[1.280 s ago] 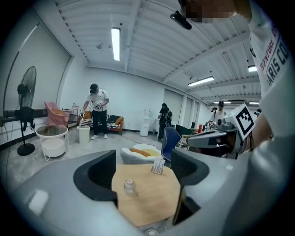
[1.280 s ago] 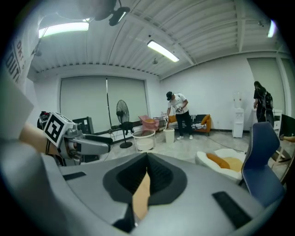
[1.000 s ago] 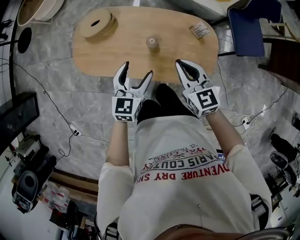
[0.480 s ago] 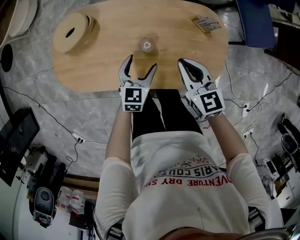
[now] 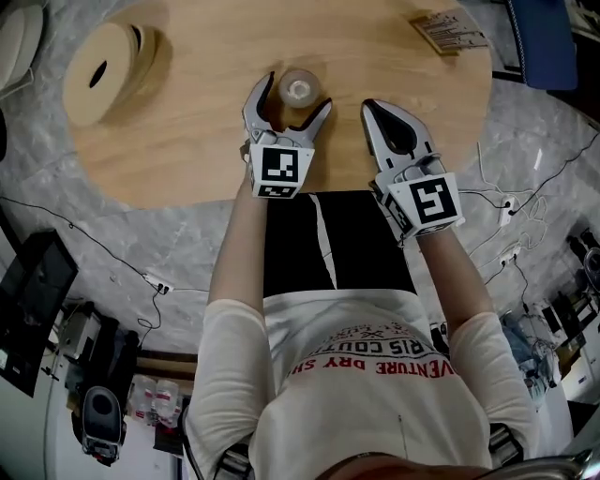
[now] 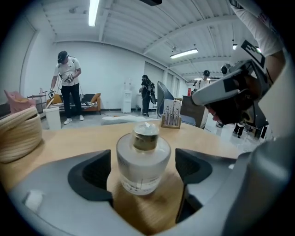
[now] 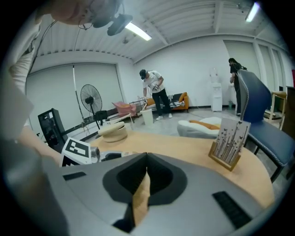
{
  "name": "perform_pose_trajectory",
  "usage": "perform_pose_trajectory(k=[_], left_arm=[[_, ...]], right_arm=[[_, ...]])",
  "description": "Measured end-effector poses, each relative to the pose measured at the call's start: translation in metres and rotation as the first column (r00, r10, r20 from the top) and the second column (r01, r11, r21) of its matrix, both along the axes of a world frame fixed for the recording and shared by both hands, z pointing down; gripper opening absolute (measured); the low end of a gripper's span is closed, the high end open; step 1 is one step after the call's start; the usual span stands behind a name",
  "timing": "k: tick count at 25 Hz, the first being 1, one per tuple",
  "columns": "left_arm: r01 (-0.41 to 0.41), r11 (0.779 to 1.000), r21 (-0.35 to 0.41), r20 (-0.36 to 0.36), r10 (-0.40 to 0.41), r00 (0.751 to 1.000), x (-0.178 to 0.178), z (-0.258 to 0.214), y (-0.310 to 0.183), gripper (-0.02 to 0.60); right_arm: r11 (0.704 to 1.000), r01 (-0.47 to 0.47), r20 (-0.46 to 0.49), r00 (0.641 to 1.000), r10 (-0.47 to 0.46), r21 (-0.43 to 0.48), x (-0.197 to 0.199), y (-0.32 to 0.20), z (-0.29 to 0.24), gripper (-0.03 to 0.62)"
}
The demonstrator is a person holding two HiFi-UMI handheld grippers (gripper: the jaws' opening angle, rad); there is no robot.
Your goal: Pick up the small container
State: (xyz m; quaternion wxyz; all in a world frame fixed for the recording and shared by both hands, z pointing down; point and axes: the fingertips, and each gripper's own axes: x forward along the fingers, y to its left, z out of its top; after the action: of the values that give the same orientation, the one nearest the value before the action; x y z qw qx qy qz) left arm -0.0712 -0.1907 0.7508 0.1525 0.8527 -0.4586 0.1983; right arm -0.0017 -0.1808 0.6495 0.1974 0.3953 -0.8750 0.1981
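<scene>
Left tongs [image 5: 295,94] are opening around a frosted, brown-capped small container [image 6: 143,161]; right tongs [image 5: 368,105] sit closed.

On the wooden worktop [image 5: 187,141] the left tongs [image 5: 292,96] are opening, one jaw on either side of the small container [image 5: 300,87], which stands upright. The right tongs [image 5: 373,108] hover just beside them, jaws together. A pale round roll [image 5: 103,58] sits at the far left and a card stand [image 5: 448,28] at the far right.
</scene>
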Motion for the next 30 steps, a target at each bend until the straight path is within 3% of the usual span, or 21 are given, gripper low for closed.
perform_pose_trajectory(k=[5,11,13,20,26,30], left_arm=[[0.049,0.996,0.068,0.007,-0.05,0.999,0.0,0.001,-0.016,0.422],[0.081,0.995,0.052,0.029,-0.082,0.996,0.001,0.006,-0.021,0.401],[0.073,0.996,0.044,0.034,-0.074,0.997,0.004,0.01,-0.019,0.347],[0.046,0.999,0.015,0.045,-0.046,0.998,0.003,0.007,-0.016,0.342],[0.024,0.999,0.032,0.046,-0.026,0.999,0.007,-0.035,-0.011,0.342],[0.034,0.997,0.063,0.031,-0.036,0.999,0.006,-0.096,-0.005,0.341]], right_arm=[[1.0,-0.008,-0.016,1.0,0.008,0.002,0.008,-0.002,0.014,0.006],[0.999,-0.053,-0.026,0.998,0.053,0.0,0.021,-0.01,0.028,0.006],[0.999,-0.054,-0.03,0.998,0.053,-0.007,0.02,-0.007,0.027,0.006],[0.999,-0.012,-0.059,0.998,0.009,-0.041,0.021,0.01,0.01,0.006],[0.999,-0.005,-0.038,0.999,0.003,-0.05,0.031,0.009,-0.001,0.006],[0.998,0.043,-0.004,0.999,-0.043,-0.042,0.023,0.01,-0.04,0.006]])
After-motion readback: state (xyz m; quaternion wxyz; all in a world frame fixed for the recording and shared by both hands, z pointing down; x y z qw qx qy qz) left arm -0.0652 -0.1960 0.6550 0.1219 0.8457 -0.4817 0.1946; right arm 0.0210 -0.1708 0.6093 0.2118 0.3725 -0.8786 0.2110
